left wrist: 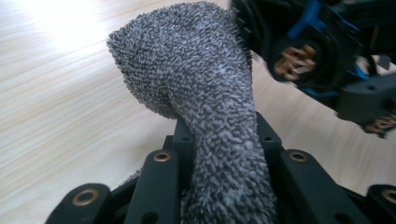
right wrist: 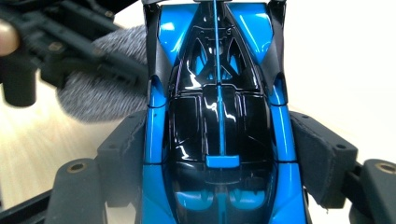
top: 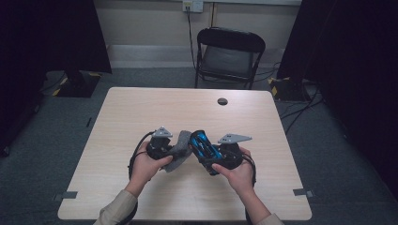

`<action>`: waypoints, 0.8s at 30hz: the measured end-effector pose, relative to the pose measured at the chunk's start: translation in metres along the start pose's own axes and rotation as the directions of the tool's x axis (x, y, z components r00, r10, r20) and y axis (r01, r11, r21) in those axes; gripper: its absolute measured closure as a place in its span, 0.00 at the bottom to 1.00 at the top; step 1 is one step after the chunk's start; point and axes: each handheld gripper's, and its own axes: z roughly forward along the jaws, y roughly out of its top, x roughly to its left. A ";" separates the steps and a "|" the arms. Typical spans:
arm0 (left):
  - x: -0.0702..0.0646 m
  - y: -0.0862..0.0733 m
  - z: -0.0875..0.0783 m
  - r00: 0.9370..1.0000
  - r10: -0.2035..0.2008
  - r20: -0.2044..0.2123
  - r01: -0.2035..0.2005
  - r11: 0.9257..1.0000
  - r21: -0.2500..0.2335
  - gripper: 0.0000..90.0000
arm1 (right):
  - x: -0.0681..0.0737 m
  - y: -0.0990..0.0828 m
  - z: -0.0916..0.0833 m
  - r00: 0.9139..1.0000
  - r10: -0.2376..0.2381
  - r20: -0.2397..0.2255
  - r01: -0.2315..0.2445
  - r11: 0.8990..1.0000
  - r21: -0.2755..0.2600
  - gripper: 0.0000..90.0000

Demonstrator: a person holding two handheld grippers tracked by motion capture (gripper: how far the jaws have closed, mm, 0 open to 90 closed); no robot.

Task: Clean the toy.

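A blue and black toy car [top: 204, 146] hangs above the table [top: 141, 108], gripped at its sides by my right gripper [top: 213, 157]. From the right gripper view its glossy roof [right wrist: 219, 121] runs up between the two jaws, whose pads [right wrist: 126, 149] press on its flanks. My left gripper [top: 168, 151] is shut on a grey terry cloth [top: 180, 149]. In the left gripper view the cloth [left wrist: 205, 93] rises from between the jaws, its free end against the car's underside [left wrist: 308, 51]. From the right gripper view the cloth [right wrist: 102, 88] lies to the car's left.
A black folding chair [top: 228, 56] stands behind the table's far edge. A dark cable hole [top: 222, 101] sits near the table's far side. Dark curtains hang at both sides, and cables lie on the floor at the right.
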 end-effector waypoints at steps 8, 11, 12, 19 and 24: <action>-0.010 -0.002 0.006 0.999 0.034 0.041 -0.034 0.999 0.018 0.78 | -0.001 0.002 0.002 1.000 -0.004 0.003 0.004 1.000 0.013 0.29; -0.013 -0.003 0.008 0.998 0.035 0.059 -0.036 0.999 0.014 0.78 | -0.001 0.003 0.004 1.000 -0.002 0.000 0.002 1.000 0.011 0.29; -0.014 -0.003 0.008 0.997 0.036 0.062 -0.037 0.999 0.013 0.78 | -0.001 0.003 0.004 1.000 -0.001 0.002 0.001 1.000 0.012 0.29; -0.021 -0.010 0.013 0.994 0.049 0.099 -0.052 0.998 0.019 0.78 | -0.002 0.004 0.006 1.000 0.007 0.001 -0.007 1.000 0.016 0.29; -0.027 -0.011 0.016 0.991 0.068 0.115 -0.072 0.997 0.027 0.78 | -0.002 0.007 0.006 1.000 0.011 0.004 -0.011 1.000 0.014 0.29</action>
